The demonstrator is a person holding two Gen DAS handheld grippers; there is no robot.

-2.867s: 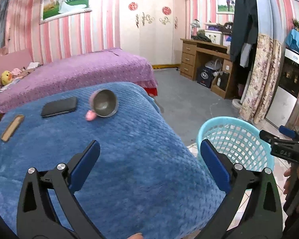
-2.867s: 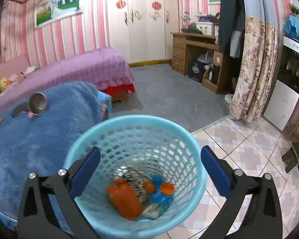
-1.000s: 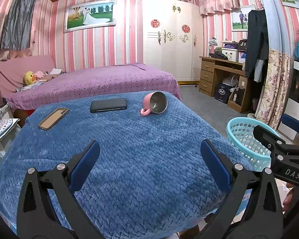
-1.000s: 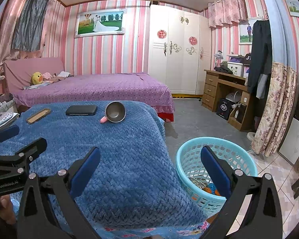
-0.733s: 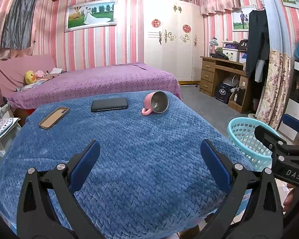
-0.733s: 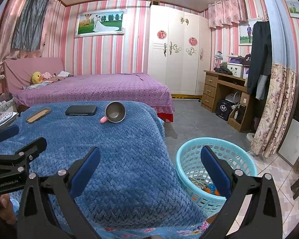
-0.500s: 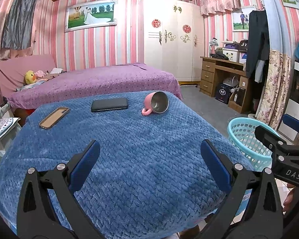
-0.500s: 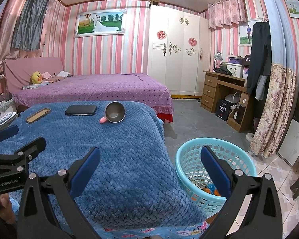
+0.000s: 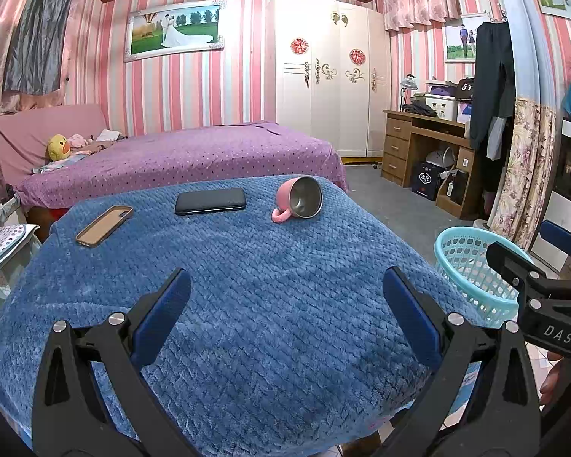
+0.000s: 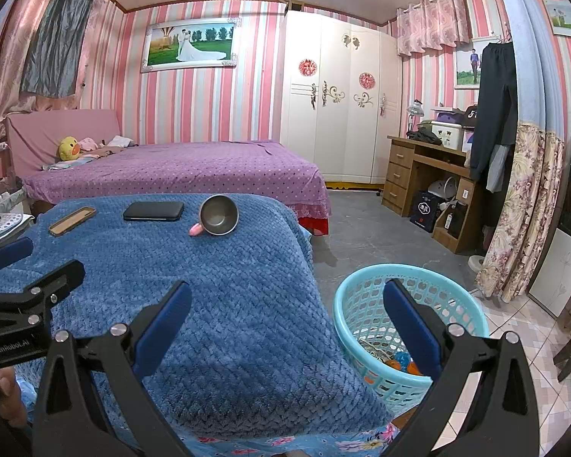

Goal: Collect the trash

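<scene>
Both the left claw [image 9: 285, 316] and the right claw [image 10: 285, 320] hang spread wide and empty above the near edge of the blue quilted counter [image 9: 266, 285]. The round turquoise plastic mesh basket [image 10: 365, 304] holding the orange and blue trash [image 10: 399, 360] stands on the floor just beside the counter's right edge, below the right claw's right finger.

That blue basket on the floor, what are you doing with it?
A person holds two grippers, and both are open and empty: the left gripper and the right gripper. The blue basket has trash in it. A tipped pink mug and two phones lie on the blue blanket.
</scene>
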